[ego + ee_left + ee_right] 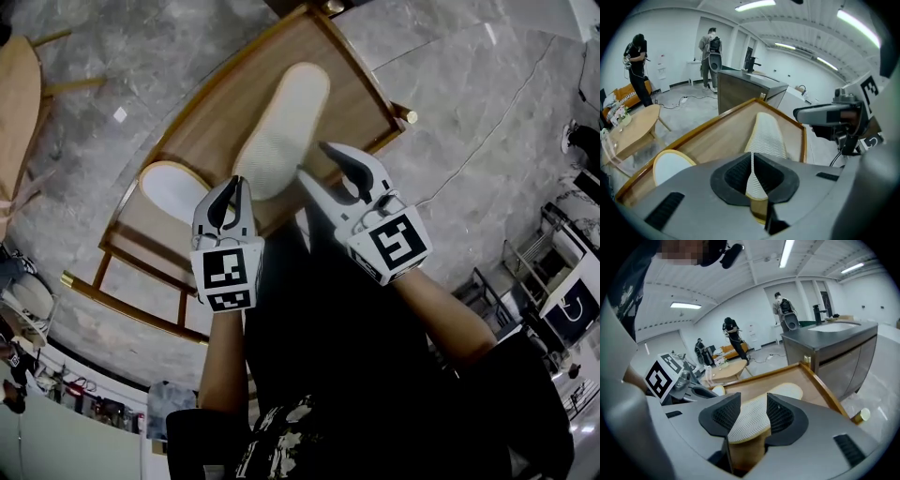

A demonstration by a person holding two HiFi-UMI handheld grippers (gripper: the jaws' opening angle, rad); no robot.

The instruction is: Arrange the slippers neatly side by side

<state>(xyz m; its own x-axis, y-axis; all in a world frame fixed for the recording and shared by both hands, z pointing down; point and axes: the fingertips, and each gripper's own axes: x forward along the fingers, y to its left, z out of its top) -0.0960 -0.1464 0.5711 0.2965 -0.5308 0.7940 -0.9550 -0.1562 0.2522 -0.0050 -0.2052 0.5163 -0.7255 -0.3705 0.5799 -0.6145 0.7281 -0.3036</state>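
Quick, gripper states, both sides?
Left gripper: shut at the sole-up slipper's heel; whether it pinches it cannot be told.
Right gripper: open, that slipper's heel between its jaws, unclamped.

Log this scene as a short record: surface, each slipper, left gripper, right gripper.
surface: wooden table with a raised rim
sole-up slipper: mid-table, lengthwise
second slipper: near the left rim, apart from the first
left gripper: shut on the sole-up slipper's near end
right gripper: open, same end between its jaws
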